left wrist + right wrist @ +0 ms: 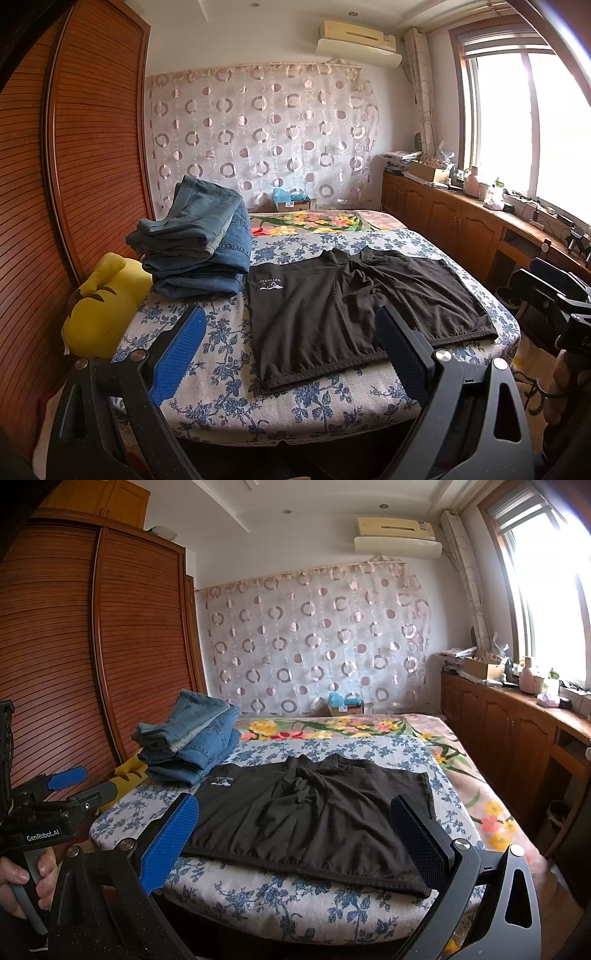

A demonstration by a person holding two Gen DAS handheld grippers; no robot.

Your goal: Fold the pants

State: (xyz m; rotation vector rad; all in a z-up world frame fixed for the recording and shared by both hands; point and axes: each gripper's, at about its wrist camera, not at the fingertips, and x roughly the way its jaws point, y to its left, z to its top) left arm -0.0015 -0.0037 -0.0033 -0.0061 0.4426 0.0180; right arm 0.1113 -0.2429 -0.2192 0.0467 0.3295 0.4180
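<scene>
Two tools: left tool (pixel 290 347), right tool (pixel 293 830) wide apart, empty | black pants (pixel 354 310) flat, logo unreadable

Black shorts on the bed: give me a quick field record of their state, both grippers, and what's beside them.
garment: black shorts, spread flat and unfolded, waistband toward the cameras
surface: bed with a blue floral sheet
left gripper: open, empty, above the near edge of the bed
right gripper: open, empty, above the near edge of the bed
neighbours: folded jeans stack at the shorts' left; yellow plush at the bed's left edge
</scene>
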